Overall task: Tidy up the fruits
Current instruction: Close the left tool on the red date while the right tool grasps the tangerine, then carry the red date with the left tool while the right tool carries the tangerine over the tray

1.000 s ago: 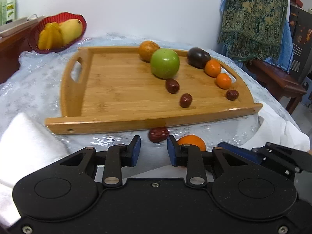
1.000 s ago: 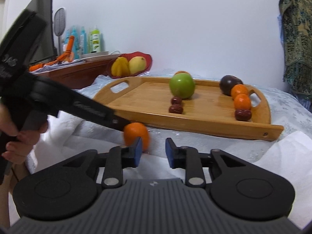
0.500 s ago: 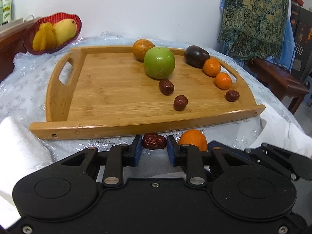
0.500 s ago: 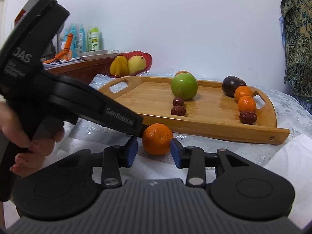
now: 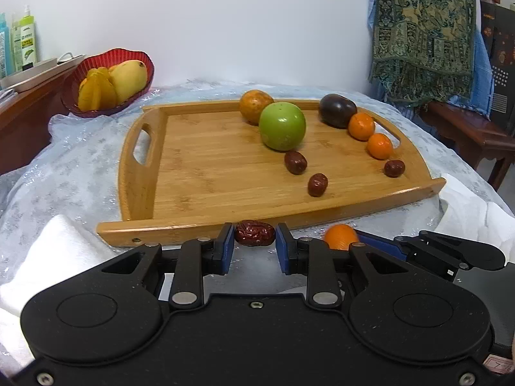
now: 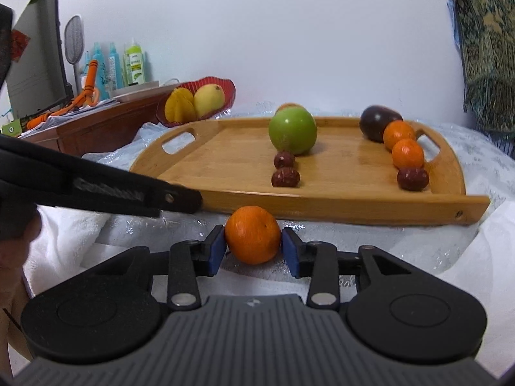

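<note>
The tray (image 5: 199, 173) is looking like pale bamboo – smooth, satin, grain showing. The table cover (image 5: 74, 167) is glinting like crinkly clear plastic over cloth. The green apple (image 5: 282, 126) is shining waxy, the date (image 5: 254, 233) is looking wrinkled and glossy – the tangerine (image 6: 252, 234) dimpled, matt.

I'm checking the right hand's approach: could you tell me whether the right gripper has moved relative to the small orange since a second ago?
Yes. The right gripper shifted right, and now straddles the orange before the tray.
</note>
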Motion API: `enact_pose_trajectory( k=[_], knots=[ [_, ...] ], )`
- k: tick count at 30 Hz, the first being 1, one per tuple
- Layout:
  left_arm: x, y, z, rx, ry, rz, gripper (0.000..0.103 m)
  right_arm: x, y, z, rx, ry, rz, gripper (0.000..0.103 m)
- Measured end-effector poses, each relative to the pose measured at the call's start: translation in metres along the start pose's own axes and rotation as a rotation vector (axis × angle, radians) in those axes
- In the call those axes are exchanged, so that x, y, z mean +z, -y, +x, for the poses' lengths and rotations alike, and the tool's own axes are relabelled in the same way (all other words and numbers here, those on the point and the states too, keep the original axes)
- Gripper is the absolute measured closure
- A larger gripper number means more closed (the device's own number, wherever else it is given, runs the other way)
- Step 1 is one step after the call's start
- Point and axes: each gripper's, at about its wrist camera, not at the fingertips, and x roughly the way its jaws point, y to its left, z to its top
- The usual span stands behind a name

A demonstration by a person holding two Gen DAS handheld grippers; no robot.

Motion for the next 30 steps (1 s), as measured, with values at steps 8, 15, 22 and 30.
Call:
enact_pose_trajectory(
  k=[8,15,22,30],
  knots=[
    [0.004,-0.007,-0.004,0.016,0.019,-0.023,0.077,0.004,0.0,-0.006,0.008,0.007,0.007,0.063],
    [0.014,-0.013,-0.006,0.024,0.037,-0.05,0.077,0.022,0.002,-0.024,-0.021,0.084,0.004,0.063],
    [0.025,-0.018,-0.002,0.029,0.045,-0.083,0.077,0.041,0.013,-0.022,-0.084,0.122,-0.013,0.062],
    [0.037,-0.024,0.011,0.037,0.029,-0.112,0.077,0.052,0.028,-0.009,-0.133,0.12,-0.001,0.062]
  ],
)
